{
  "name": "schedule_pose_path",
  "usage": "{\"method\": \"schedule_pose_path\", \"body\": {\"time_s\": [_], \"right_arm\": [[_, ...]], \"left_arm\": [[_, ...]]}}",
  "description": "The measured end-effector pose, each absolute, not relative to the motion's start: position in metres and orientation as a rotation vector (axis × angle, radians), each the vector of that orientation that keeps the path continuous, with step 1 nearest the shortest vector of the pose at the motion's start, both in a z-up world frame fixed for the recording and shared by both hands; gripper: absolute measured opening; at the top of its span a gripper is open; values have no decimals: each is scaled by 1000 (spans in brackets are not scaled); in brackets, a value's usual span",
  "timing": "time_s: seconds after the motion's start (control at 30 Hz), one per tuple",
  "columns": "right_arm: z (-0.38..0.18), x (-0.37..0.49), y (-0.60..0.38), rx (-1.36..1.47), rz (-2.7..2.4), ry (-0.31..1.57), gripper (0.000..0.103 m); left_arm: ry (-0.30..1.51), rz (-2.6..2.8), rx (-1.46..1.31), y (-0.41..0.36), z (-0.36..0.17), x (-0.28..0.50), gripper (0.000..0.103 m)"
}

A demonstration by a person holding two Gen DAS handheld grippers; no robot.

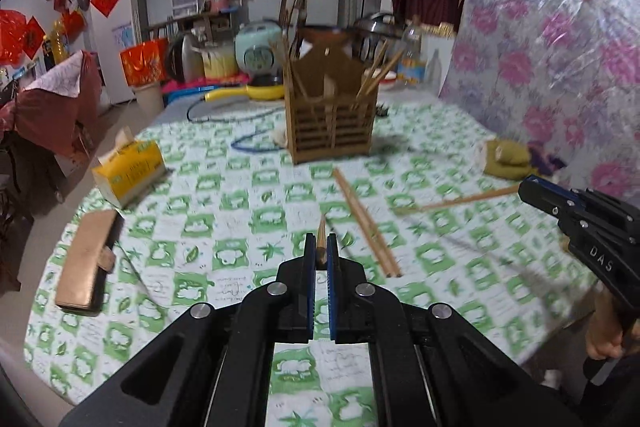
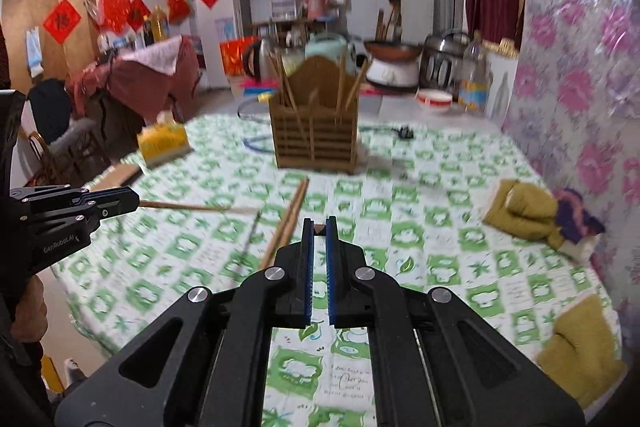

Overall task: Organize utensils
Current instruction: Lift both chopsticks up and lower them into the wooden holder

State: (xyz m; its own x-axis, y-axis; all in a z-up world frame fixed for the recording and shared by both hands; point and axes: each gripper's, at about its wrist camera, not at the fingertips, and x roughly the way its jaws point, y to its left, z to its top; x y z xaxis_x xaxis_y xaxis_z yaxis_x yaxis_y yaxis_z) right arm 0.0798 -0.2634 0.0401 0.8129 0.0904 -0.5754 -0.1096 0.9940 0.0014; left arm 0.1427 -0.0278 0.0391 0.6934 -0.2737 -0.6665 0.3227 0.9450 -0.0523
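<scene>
Green-checked table (image 1: pixel 224 195) | each hand-held gripper grips a chopstick (image 1: pixel 321 233)

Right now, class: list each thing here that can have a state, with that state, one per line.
Left tongs: shut on one chopstick.
Right tongs: shut on another chopstick.
Chopstick pair: lying loose on the tablecloth.
Wooden holder: upright, chopsticks standing inside.
Tissue box: open, a tissue sticking out.
</scene>
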Motion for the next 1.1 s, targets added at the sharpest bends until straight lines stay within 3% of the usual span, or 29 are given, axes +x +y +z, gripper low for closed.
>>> {"method": "schedule_pose_path", "body": {"time_s": [0.47,1.1], "right_arm": [[82,57,-261,-43,131,524,7],[150,219,-260,28,141,442,7]], "left_arm": [[688,-365,42,-29,87,134,5],[556,-314,30,-72,191,305,5]]}}
